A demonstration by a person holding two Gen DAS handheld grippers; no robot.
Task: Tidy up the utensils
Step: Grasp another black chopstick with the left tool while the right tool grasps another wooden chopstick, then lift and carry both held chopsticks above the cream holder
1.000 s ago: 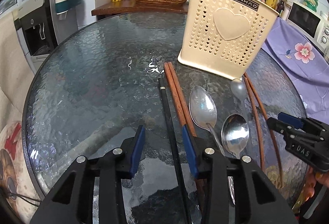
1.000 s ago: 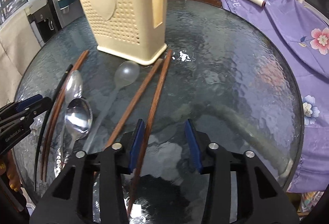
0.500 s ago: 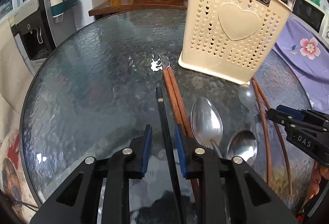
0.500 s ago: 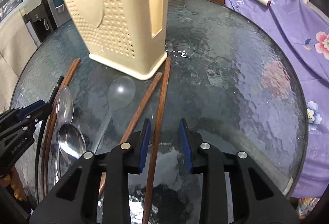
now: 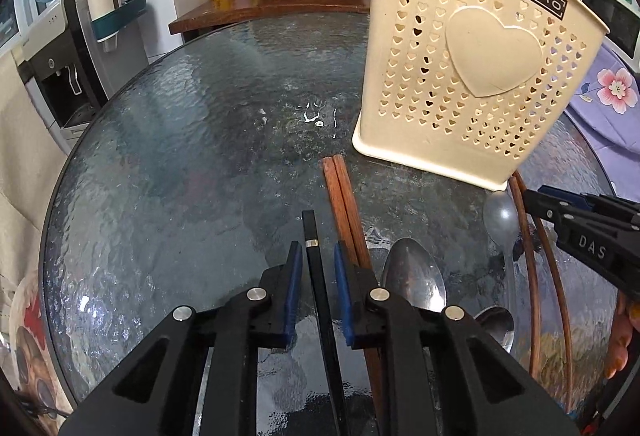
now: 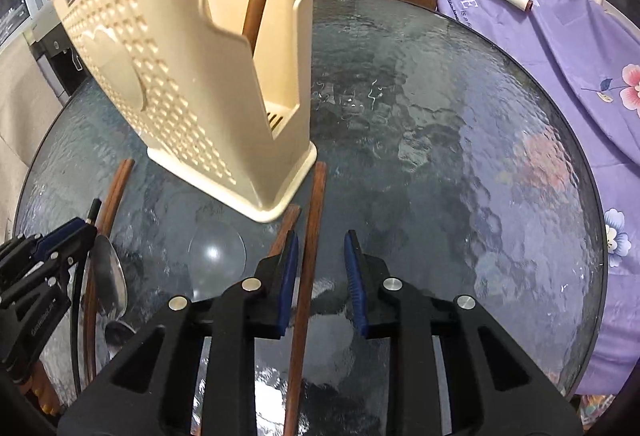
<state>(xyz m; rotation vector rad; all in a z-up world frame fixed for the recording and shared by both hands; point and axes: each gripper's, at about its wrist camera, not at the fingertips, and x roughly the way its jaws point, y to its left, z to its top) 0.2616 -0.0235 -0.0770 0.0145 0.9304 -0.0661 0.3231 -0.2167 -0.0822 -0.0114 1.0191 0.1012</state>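
At lower centre of each view, a black chopstick (image 5: pixel 316 268) is straddled, ungripped, by the left gripper (image 5: pixel 315 256) and a brown chopstick (image 6: pixel 310 260) by the right gripper (image 6: pixel 320 248), both lying flat on the table (image 5: pixel 180 163), presumably for lifting into the holder (image 5: pixel 472 75).

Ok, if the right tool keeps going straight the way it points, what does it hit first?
Most likely the cream utensil holder: its base corner sits just ahead of the right tool, which straddles a brown chopstick on the glass table. Depth is uncertain.
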